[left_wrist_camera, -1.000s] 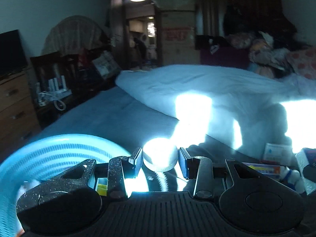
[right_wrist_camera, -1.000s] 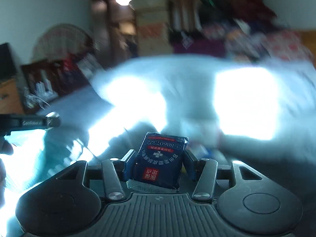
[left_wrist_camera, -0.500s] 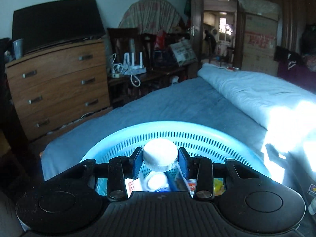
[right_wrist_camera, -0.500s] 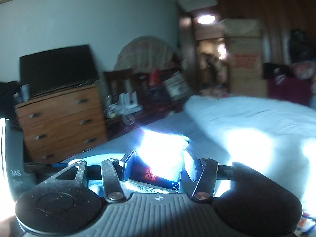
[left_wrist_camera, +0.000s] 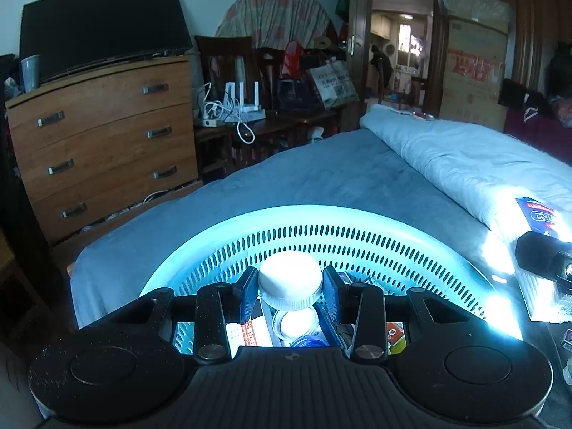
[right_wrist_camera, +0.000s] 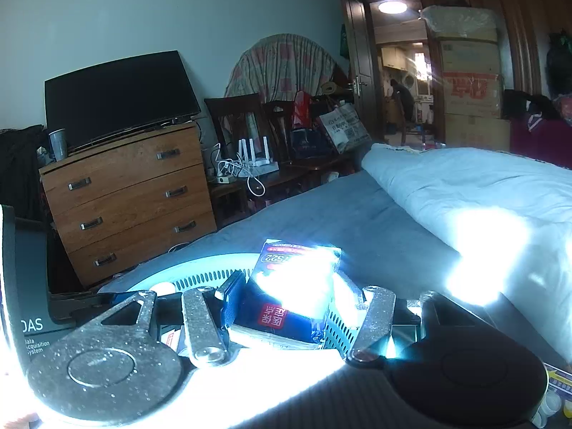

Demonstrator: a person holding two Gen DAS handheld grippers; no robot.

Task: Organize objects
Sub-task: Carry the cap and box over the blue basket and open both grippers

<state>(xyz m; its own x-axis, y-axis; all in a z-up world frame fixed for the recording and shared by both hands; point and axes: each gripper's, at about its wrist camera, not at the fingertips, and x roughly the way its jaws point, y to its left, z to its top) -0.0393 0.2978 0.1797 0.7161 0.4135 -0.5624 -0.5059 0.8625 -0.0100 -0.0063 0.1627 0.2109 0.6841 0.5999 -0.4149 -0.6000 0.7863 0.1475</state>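
We are holding the left claw (left_wrist_camera: 290,295), pinching a white-capped bottle (left_wrist_camera: 290,280), directly above the blue basket (left_wrist_camera: 357,239) on the bed (left_wrist_camera: 321,178). The right claw (right_wrist_camera: 282,307), clamping a dark box (right_wrist_camera: 289,296), is hanging over the basket's near rim.

A home bedroom: bed (left_wrist_camera: 321,178), wooden dresser (left_wrist_camera: 103,143), television (left_wrist_camera: 100,46).

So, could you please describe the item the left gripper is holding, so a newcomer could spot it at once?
Start at the blue-covered bed, then the round pale-blue slotted plastic basket resting on it. Just above the basket's contents, the left gripper clamps a white plastic bottle by its ribbed, domed screw cap; unlike the flat boxes below, it is round and plain white.
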